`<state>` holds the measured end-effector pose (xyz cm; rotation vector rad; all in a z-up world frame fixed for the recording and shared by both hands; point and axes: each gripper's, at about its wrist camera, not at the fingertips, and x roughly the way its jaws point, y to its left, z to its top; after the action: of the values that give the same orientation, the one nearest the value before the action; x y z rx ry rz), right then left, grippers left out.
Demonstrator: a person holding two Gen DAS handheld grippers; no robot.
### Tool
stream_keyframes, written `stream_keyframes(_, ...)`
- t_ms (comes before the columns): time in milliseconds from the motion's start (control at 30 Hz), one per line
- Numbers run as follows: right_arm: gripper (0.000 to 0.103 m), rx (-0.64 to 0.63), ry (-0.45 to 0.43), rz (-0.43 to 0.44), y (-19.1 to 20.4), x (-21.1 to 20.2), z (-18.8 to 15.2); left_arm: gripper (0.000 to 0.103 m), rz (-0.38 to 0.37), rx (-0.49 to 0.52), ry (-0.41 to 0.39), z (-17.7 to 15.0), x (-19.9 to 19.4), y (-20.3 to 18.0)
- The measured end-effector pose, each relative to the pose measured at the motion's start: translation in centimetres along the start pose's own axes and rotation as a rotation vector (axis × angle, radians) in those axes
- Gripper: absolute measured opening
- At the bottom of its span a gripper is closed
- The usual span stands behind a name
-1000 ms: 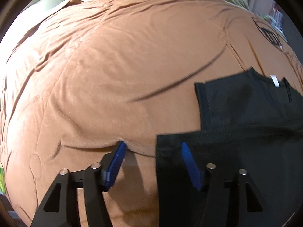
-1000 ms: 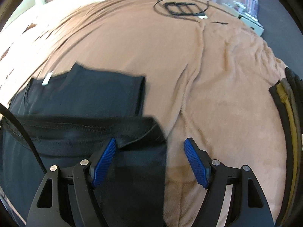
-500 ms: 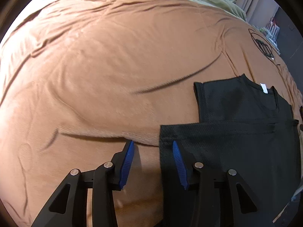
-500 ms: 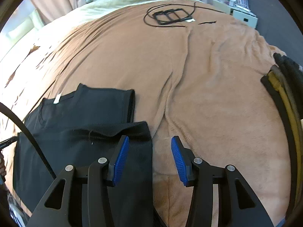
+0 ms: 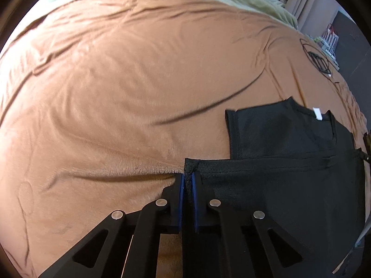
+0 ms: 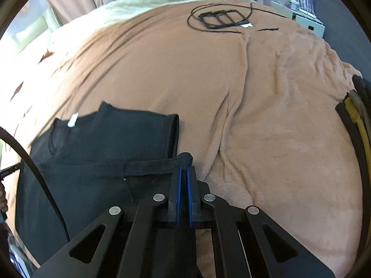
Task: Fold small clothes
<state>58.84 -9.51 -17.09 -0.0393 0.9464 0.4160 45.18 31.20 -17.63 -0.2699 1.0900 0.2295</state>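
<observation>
Both my tongs pinch the folded hem of the black shirt on the bed.

My left tongs (image 5: 188,175) are clenched on the hem's corner at the shirt's (image 5: 289,185) 9 o'clock edge; my right tongs (image 6: 183,170) are clamped on the opposite corner, at 3 o'clock. The shirt lies flat on the brown blanket (image 5: 139,81), lower half folded up over the chest, its white neck label (image 6: 73,120) toward 12 o'clock. A coiled black cable (image 6: 220,18) lies far off at 12 o'clock, and stacked folded clothes (image 6: 357,127) sit at 3 o'clock.
</observation>
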Motion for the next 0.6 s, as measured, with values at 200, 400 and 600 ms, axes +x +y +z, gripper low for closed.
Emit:
stream_keyframes(200, 0.001, 0.004, -0.046, 0.004, -0.2, -2.7, -0.5, 0.006, -0.013, -0.009, -0.031, 1.2, -1.5, 0.0)
stream_keyframes(400, 0.000, -0.032, -0.085, -0.012, 0.4, -4.5, 0.5, 0.006, -0.014, -0.033, -0.042, 2.7, -1.5, 0.0)
stream_keyframes(600, 0.000, -0.053, -0.087, -0.037, 1.0, -3.5, 1.9, 0.005, -0.012, -0.027, -0.058, 4.6, -1.2, -0.3)
